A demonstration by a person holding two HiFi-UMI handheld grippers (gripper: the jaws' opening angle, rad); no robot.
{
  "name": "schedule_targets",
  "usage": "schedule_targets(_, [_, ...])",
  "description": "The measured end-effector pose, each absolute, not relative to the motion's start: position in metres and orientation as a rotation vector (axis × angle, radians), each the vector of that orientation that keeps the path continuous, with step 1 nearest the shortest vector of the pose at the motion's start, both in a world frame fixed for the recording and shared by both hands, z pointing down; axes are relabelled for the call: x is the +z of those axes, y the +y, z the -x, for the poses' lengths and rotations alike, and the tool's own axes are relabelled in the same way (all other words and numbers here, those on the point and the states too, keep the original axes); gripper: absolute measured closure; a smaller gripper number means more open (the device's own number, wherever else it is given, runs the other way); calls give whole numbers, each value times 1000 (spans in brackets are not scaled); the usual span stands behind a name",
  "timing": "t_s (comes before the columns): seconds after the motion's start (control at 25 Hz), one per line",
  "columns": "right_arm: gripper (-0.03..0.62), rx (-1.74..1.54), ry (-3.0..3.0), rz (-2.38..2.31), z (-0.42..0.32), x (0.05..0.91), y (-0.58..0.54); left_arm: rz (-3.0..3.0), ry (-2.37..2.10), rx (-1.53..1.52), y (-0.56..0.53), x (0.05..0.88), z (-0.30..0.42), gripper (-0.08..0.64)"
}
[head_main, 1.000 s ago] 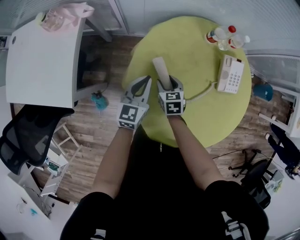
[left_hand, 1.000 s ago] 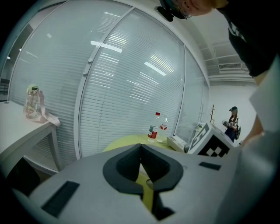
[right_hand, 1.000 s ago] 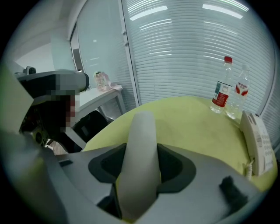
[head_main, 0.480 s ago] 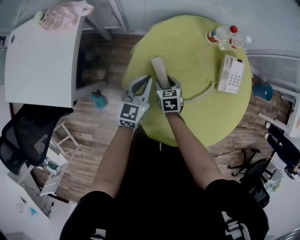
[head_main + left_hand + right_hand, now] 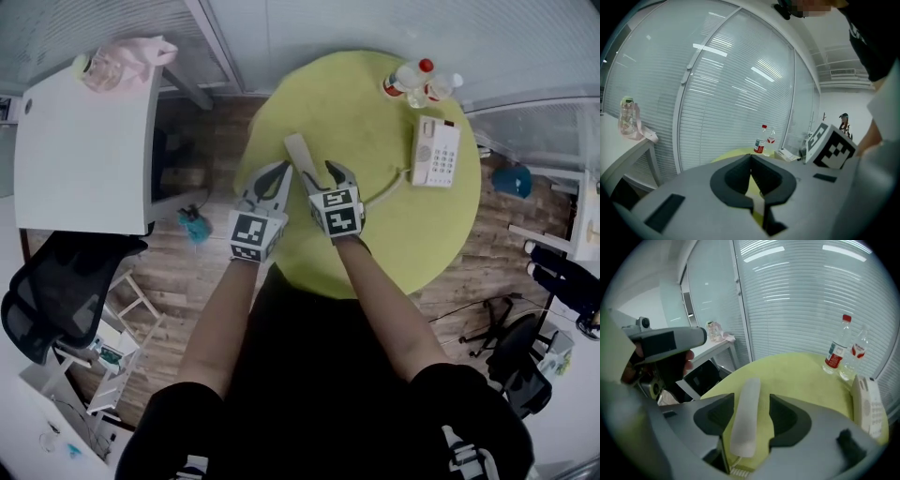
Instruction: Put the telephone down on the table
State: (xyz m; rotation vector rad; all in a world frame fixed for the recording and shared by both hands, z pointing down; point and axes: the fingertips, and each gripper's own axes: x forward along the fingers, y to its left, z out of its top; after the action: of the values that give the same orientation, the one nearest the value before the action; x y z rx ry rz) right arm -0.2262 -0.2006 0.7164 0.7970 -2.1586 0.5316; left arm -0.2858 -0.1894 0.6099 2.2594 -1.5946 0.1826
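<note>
The right claw (image 5: 320, 172) lets go of the handset (image 5: 745, 413), its jaws opening with a gap showing on either side. The white handset lies between them, flat on the green table (image 5: 375, 234), and points ahead of the claw. Its cord (image 5: 382, 190) runs off to the claw's right toward the base (image 5: 436, 152) (well apart, near two bottles (image 5: 412, 82)). Just to the left, the left claw (image 5: 750, 161) hangs pinched together and empty, seemingly not needed for the release.
</note>
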Motion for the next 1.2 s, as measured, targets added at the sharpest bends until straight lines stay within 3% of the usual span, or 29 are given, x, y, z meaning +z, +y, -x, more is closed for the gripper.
schedule_targets(1.0, [357, 454, -2460, -1017, 9, 520, -148, -2576, -1314, 242, -126, 480, 100, 548])
schedule_targets(1.2, [384, 375, -2572, -1016, -26, 477, -130, -2604, -1329, 221, -107, 450, 61, 548])
